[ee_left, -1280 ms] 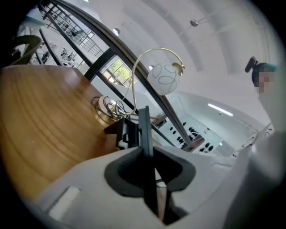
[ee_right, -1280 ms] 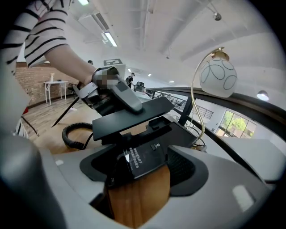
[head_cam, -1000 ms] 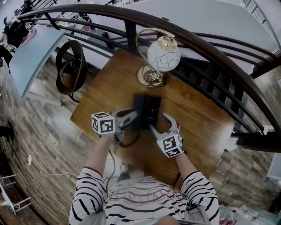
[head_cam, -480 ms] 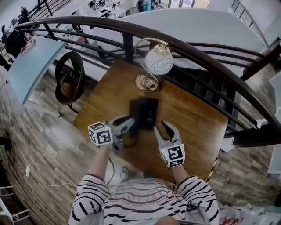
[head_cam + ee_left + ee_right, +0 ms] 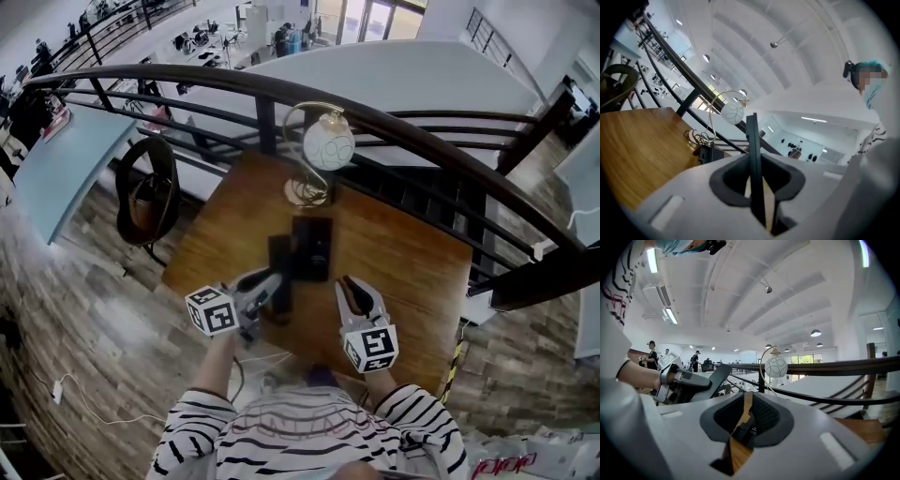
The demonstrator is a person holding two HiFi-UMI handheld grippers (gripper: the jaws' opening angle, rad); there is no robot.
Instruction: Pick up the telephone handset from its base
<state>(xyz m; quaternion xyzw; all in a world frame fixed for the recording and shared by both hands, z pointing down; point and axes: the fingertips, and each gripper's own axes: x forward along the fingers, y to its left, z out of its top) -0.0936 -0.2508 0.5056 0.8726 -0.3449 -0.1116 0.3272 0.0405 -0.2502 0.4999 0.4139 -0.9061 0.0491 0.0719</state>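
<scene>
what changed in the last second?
Left claw, shut on the handset, lifted it left off the base. Right claw drew back from the base toward the person; its jaws are closing, empty. Base, lamp and table unchanged.

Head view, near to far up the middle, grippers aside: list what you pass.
striped shirt → telephone base → lamp → railing
</scene>
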